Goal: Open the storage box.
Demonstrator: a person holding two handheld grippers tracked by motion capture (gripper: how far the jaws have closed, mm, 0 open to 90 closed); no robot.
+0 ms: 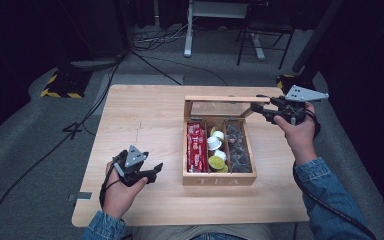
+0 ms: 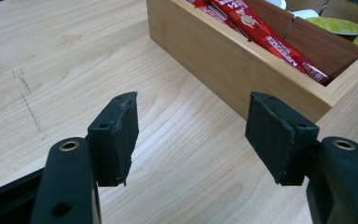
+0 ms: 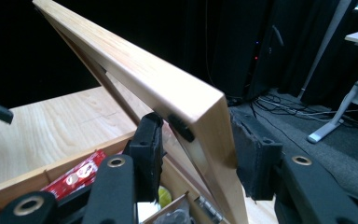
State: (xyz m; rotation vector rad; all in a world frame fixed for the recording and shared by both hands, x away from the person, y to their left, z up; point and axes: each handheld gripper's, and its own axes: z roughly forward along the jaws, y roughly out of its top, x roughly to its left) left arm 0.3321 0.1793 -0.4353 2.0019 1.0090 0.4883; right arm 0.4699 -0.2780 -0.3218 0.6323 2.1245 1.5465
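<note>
The work in hand is the lid of a wooden tea box, which currently stands partly raised.

1. Left gripper, lower left of the high view: it rests low over the table, jaws apart with nothing between them. In the left gripper view the two pads frame bare table surface, and the near wall of the tea box lies just beyond them, toward the upper right of that frame, without contact.

2. Tea box, centre of the high view: it is open. Red sachets fill the left compartment, white and yellow-green capsules the middle one, and dark packets the right one.

3. Right gripper, upper right of the high view: it sits at the right end of the lid. In the right gripper view the side rail of the tilted lid passes between the pads. The jaws are narrowed around the rail; the left pad looks close against it, but firm contact on both sides cannot be confirmed.

4. Progress, as a judgement: the lid is off the box rim and inclined steeply. Remaining is to carry it to its end position and release it.
</note>
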